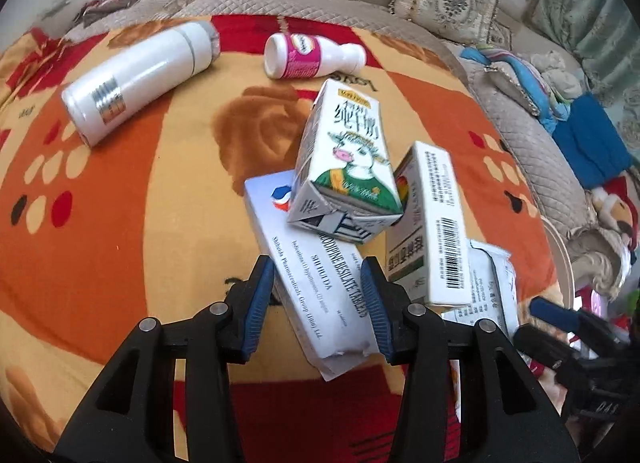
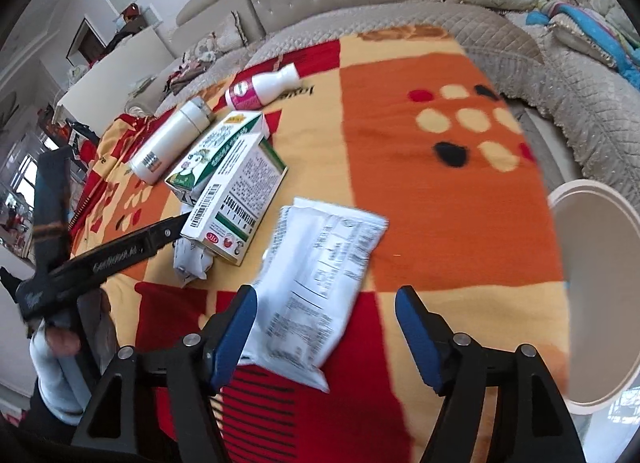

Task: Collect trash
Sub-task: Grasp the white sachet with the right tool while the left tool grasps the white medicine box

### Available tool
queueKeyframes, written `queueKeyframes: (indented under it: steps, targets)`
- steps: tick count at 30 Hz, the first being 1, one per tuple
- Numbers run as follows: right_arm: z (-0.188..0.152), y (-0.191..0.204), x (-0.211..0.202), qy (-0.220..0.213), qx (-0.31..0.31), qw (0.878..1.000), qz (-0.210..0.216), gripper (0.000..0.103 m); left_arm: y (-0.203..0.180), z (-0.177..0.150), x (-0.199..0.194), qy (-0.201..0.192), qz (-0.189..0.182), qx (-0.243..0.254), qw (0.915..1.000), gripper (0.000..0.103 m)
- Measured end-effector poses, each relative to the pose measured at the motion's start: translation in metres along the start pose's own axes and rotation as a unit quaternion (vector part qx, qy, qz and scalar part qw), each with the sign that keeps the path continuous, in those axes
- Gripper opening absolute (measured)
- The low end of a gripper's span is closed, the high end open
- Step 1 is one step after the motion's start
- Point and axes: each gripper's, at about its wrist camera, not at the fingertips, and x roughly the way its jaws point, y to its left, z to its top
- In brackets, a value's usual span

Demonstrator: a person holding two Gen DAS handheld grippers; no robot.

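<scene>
- Straddling the flat white tablet carton (image 1: 316, 287), the left gripper (image 1: 320, 303) has its jaws either side of it, seemingly pressing its edges, though that contact is hard to confirm.
- Jaws apart, the right gripper (image 2: 326, 339) frames the white printed sachet (image 2: 316, 283), whose near end touches only one pad, apparently lined up for the white round bin (image 2: 592, 295) beside it.
- Farther off, an illustrated milk carton (image 1: 344, 155), white flask (image 1: 140, 79) and pink-labelled bottle (image 1: 308, 55) lie uncollected on the orange patterned blanket (image 1: 120, 203).
</scene>
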Motion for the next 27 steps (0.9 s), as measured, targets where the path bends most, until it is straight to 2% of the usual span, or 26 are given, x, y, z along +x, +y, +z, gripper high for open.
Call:
queueKeyframes:
  steps: [2,6,9,11,13,17,24,27]
  targets:
    - [0.002,0.007,0.01,0.008,0.003,1.0,0.002,0.07,0.002,0.001,0.002,-0.001,-0.008,-0.014,0.9999,0.047]
    - [0.001,0.025,0.024,0.015,-0.023,1.0,-0.01,0.072,-0.002,0.006,0.006,-0.004,-0.009,-0.016,0.9998,0.047]
    - [-0.001,0.032,0.028,0.007,-0.049,0.999,-0.023,0.073,-0.004,0.009,0.011,0.002,-0.006,-0.013,0.9999,0.053]
    - [-0.002,0.029,0.027,0.002,-0.053,0.998,-0.017,0.072,-0.002,0.01,0.015,0.007,-0.007,-0.021,0.9997,0.054]
    - [-0.004,0.027,0.024,-0.004,-0.068,0.997,-0.024,0.062,0.0,0.009,0.014,0.009,-0.008,-0.016,0.9998,0.054]
    - [-0.009,0.019,0.014,-0.003,-0.089,0.995,-0.033,0.062,0.009,0.004,0.008,0.012,0.012,0.004,0.9998,0.052]
    - [-0.012,-0.008,0.001,0.004,-0.055,0.998,-0.021,0.061,0.047,-0.01,-0.012,0.022,0.024,-0.007,0.9995,0.05]
    - [-0.009,-0.007,0.003,0.006,-0.041,0.999,-0.02,0.066,0.048,-0.011,-0.014,0.023,0.022,-0.002,0.9995,0.051]
